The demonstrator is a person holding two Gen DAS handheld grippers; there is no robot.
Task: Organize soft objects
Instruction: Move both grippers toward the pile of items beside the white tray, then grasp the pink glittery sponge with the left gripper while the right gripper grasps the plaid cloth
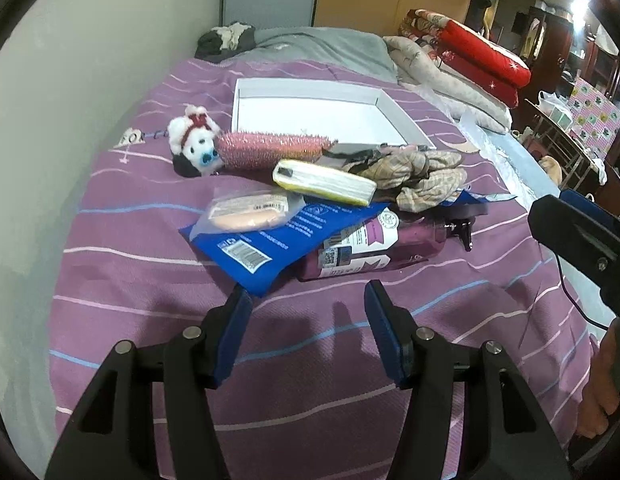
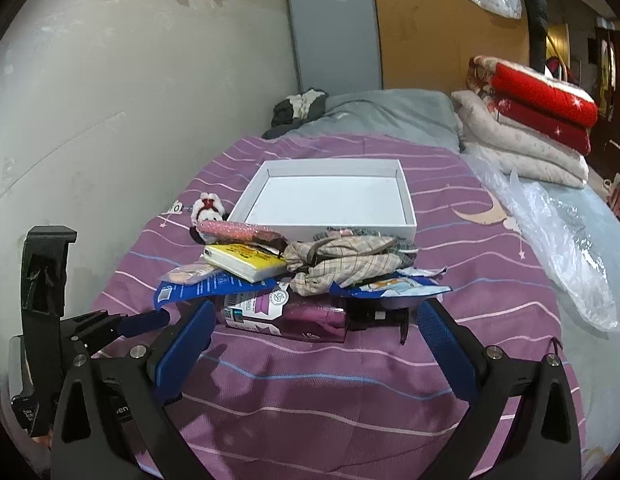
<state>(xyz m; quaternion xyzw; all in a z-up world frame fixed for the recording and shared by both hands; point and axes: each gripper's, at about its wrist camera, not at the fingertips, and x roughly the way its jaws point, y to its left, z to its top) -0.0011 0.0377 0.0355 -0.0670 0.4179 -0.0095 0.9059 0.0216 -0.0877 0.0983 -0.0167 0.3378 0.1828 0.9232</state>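
While both grippers hover with jaws spread wide and holding nothing, a jumble lies on the purple striped bedspread (image 1: 129, 264). A white plush dog (image 1: 193, 142) with a red bow and a crumpled beige checked cloth (image 2: 350, 262) rest beyond the left gripper (image 1: 307, 300) and right gripper (image 2: 314, 320), just before a white shallow box (image 2: 326, 200). A purple pump bottle (image 2: 293, 316) lies nearest the right jaws.

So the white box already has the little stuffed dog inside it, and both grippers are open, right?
Not quite. The white box is empty; the little stuffed dog lies on the purple bedspread beside it, as the right wrist view shows. Both the left gripper and right gripper are open.
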